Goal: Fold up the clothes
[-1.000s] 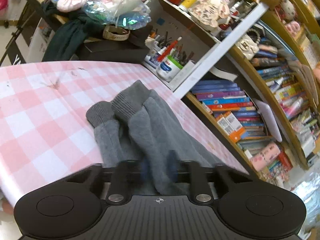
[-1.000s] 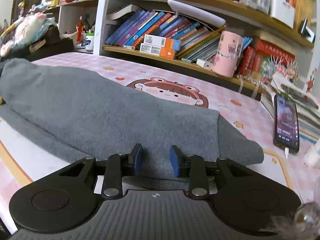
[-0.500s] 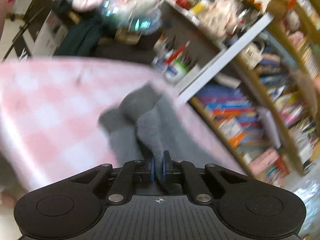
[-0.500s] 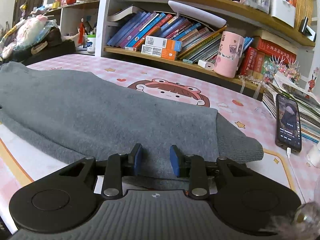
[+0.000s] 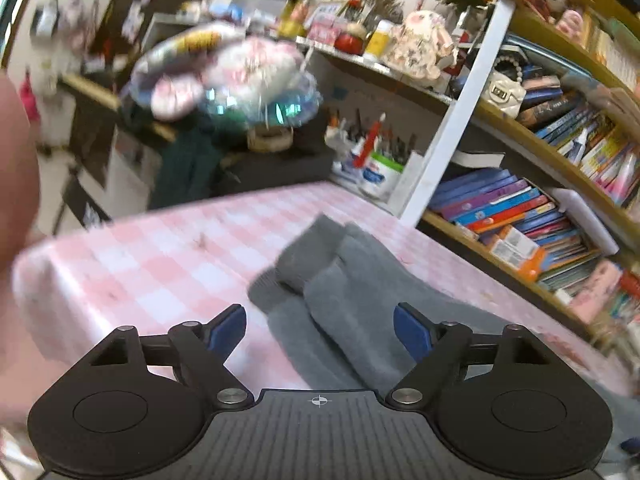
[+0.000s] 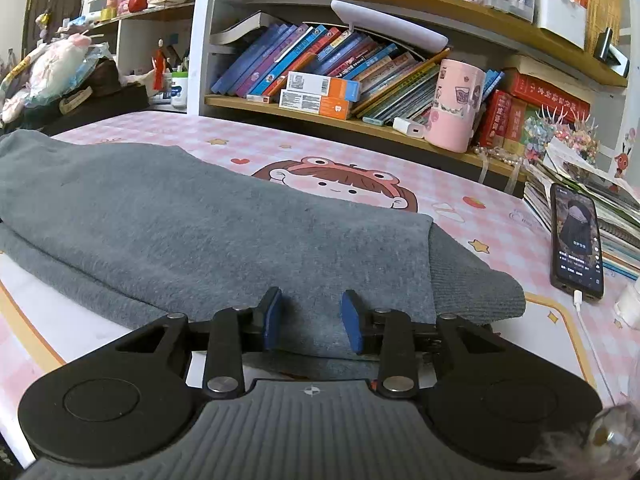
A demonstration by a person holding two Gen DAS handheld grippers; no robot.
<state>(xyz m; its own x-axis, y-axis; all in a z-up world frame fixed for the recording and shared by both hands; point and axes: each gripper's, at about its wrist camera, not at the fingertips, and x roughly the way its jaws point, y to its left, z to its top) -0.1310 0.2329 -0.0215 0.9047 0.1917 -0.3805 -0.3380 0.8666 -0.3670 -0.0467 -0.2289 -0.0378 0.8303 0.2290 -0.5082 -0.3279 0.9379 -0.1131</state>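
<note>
left gripper (image 5: 319, 330) jaws spread wide, nothing between the pads, raised above the grey knit garment (image 5: 352, 300); its ribbed cuffs (image 5: 304, 256) lie just ahead on the pink checked bench (image 5: 160, 256). right gripper (image 6: 311, 320) jaws partly spread, low over the same garment's folded edge, not pinching it. black smartphone (image 6: 576, 240) on bench well right of the jaws.

Pink checked tablecloth (image 5: 160, 256), phone (image 6: 576, 240), pink cup (image 6: 454, 106), bookshelf (image 6: 360, 126)
</note>
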